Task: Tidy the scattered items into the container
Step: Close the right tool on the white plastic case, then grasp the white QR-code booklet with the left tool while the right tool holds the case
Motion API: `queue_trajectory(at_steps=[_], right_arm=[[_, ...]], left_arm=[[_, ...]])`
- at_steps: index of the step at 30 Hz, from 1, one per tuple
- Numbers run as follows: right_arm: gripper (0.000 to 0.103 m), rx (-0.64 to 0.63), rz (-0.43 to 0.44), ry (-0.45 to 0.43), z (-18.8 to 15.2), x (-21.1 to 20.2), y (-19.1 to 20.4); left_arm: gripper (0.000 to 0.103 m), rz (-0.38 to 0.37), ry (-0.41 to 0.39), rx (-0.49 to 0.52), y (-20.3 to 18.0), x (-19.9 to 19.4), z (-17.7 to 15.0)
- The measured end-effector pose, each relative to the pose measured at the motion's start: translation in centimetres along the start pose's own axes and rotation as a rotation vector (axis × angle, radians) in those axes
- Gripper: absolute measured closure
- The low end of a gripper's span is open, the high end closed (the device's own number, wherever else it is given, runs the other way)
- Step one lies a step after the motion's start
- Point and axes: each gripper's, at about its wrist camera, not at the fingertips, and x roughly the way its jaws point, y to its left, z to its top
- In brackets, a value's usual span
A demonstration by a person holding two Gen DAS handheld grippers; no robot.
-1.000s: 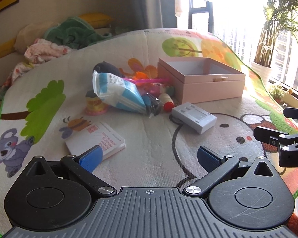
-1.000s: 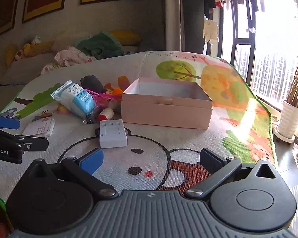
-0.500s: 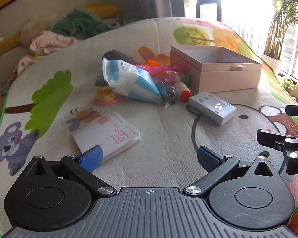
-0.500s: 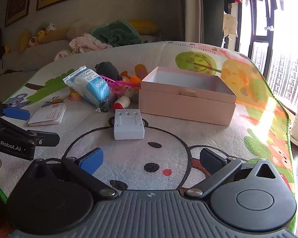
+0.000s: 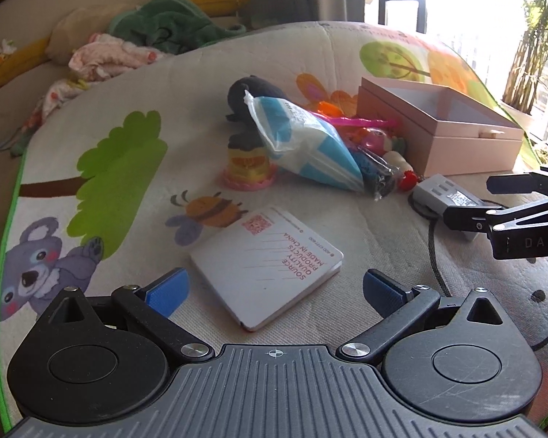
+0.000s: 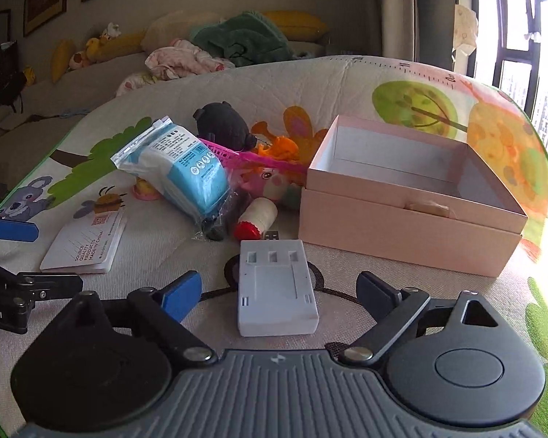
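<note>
Lying flat on the play mat (image 6: 347, 84), the white charger block (image 6: 276, 288) sits between the spread fingers of the right hand-held gripper (image 6: 278, 290), untouched. Ahead and to its right stands the open pink box (image 6: 413, 226). The left hand-held gripper (image 5: 274, 288), also spread wide, frames the white booklet (image 5: 266, 266); a blue-white pouch (image 5: 303, 146) lies beyond it.

The mat (image 5: 135, 84) was cream, printed with green trees, a grey koala and an orange-striped bee. The box (image 6: 413, 219) was pale pink outside, white inside. The pouch (image 6: 186, 168) was white and light blue; the booklet (image 5: 266, 262) white with red print; the charger (image 6: 276, 288) light grey. The plush (image 6: 223, 124) was black. The fingertips (image 5: 168, 292) were blue.
</note>
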Motion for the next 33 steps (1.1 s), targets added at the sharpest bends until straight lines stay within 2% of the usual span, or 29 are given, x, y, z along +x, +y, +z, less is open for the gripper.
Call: queue_trajectory(at_steps=[1,5,6,14,20,23,25,30,31,33], right_arm=[[0.022,-0.013,0.006,0.009,0.1,0.4,0.3],[0.052,-0.048,0.003,0.067,-0.3,1.7,0.7],[0.054,-0.037,0.017,0.064,-0.4,1.5,0.4],[0.055,-0.05,0.01,0.09,-2.7,-2.5,-1.4],[0.055,0.011,-0.051,0.108,-4.3,-4.9,-4.2],[0.054,0.041,-0.07,0.107,-4.7,-5.5,-5.1],[0.054,0.042,-0.073,0.105,-4.9,-5.7,-5.1],[0.046,0.034,-0.065,0.092,-5.0,-5.5,-4.7],[0.045,0.032,-0.061,0.09,-4.9,-5.5,-4.5],[0.042,0.028,-0.058,0.084,-4.9,-5.4,-4.4]], left_arm=[[0.0,-0.002,0.001,0.008,0.2,0.2,0.2],[0.0,0.005,0.019,0.02,0.8,1.0,0.7],[0.0,0.006,0.023,0.016,0.9,1.1,0.8],[0.0,0.01,0.023,0.063,1.4,2.1,1.1],[0.0,-0.09,0.047,0.034,1.8,3.5,1.6],[0.0,-0.098,0.043,0.036,1.0,3.3,1.4],[0.0,-0.162,0.045,0.036,0.0,2.6,1.1],[0.0,-0.321,0.057,0.116,-3.3,0.4,0.3],[0.0,-0.328,0.051,0.129,-3.8,0.1,0.2],[0.0,-0.263,0.021,0.176,-4.9,-0.2,0.2]])
